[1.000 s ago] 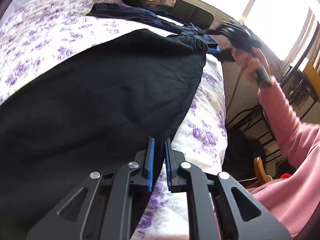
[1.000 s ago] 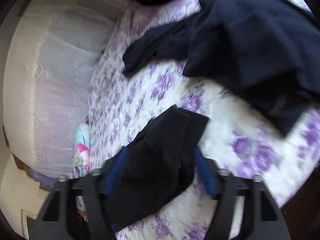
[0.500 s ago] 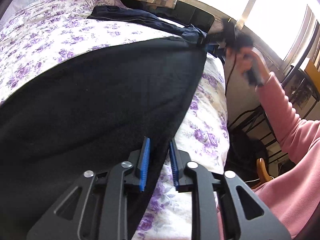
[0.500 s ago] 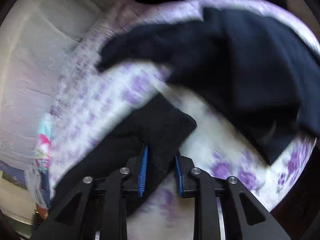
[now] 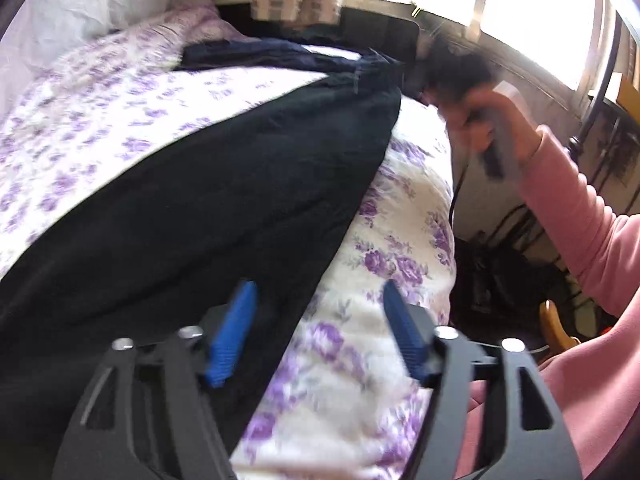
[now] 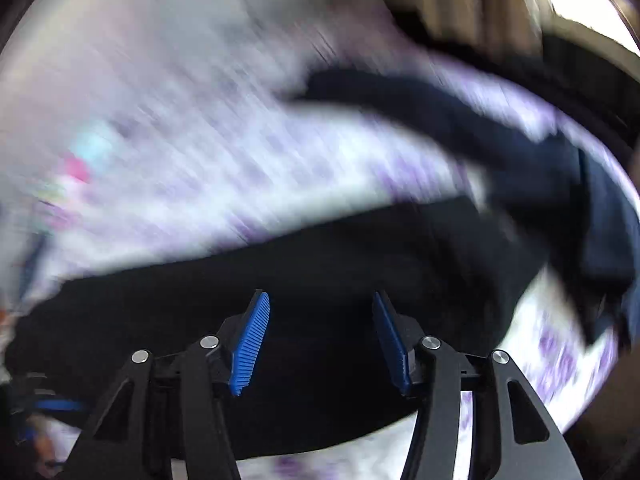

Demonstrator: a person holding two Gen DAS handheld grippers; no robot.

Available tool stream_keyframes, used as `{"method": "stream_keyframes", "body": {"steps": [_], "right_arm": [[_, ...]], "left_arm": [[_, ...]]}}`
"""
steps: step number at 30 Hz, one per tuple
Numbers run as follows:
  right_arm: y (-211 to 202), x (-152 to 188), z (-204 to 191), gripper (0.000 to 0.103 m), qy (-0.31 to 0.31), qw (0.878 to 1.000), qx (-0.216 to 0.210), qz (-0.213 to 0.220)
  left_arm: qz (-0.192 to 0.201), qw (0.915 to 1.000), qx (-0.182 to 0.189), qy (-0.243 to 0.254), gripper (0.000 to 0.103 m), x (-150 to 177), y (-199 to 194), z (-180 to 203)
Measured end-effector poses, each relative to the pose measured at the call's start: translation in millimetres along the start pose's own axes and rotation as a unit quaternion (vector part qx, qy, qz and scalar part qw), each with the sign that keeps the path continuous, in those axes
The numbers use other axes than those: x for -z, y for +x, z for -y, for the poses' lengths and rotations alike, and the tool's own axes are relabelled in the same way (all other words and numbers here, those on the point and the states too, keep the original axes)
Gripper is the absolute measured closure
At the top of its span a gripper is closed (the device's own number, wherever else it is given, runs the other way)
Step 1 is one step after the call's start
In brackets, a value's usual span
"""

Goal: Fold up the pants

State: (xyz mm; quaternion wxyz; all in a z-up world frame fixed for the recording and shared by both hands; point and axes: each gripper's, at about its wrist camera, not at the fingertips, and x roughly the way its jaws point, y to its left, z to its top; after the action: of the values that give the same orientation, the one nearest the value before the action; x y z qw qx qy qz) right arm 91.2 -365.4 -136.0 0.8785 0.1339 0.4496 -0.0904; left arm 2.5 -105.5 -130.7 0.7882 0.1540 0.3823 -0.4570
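The black pants (image 5: 208,208) lie stretched flat along the purple-flowered bed cover (image 5: 392,248). My left gripper (image 5: 320,332) is open over the pants' near edge, with its left pad over the cloth and its right pad over the cover. It holds nothing. In the right wrist view, which is blurred by motion, my right gripper (image 6: 320,336) is open and empty above the other end of the pants (image 6: 320,272). The right gripper also shows blurred in the left wrist view (image 5: 460,76), held by a hand in a pink sleeve, beside the pants' far end.
A dark blue garment (image 5: 288,56) lies bunched at the far end of the bed; it also shows in the right wrist view (image 6: 500,144). The bed's right edge drops to a dark floor with a metal-frame chair (image 5: 516,240). A bright window (image 5: 500,4) is behind.
Both grippers have opened and let go of the pants. The pants now lie flat and stretched out. The right gripper is swinging fast away from the far end.
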Motion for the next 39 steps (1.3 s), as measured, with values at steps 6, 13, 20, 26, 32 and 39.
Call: {"method": "stream_keyframes", "body": {"steps": [6,13,20,26,32,39], "right_arm": [[-66.5,15.2,-92.3,0.050,-0.098,0.989,-0.039,0.108],[-115.7,103.9,-267.4,0.051,-0.407,0.856,-0.284,0.143],[-97.8,158.7,-373.7,0.056,-0.531,0.776,-0.315,0.131],[-90.2,186.1,-395.7,0.056,-0.574,0.757,-0.289,0.120],[-82.5,189.5,-420.1,0.093,-0.580,0.757,-0.281,0.111],[-110.9,192.8,-432.8,0.096,-0.563,0.756,-0.303,0.136]], "left_arm": [[0.056,0.9808,-0.152,-0.109,0.021,44.4,-106.2,-70.8],[0.074,0.9004,-0.320,-0.285,0.021,133.0,-237.1,-156.9],[0.081,0.8703,-0.326,-0.360,0.021,177.8,-263.4,-180.7],[0.092,0.8648,-0.310,-0.384,0.020,202.0,-279.4,-183.4],[0.125,0.8581,-0.267,-0.420,0.017,224.4,-301.2,-189.8],[0.090,0.8798,-0.225,-0.409,0.016,221.1,-266.5,-195.4]]}}
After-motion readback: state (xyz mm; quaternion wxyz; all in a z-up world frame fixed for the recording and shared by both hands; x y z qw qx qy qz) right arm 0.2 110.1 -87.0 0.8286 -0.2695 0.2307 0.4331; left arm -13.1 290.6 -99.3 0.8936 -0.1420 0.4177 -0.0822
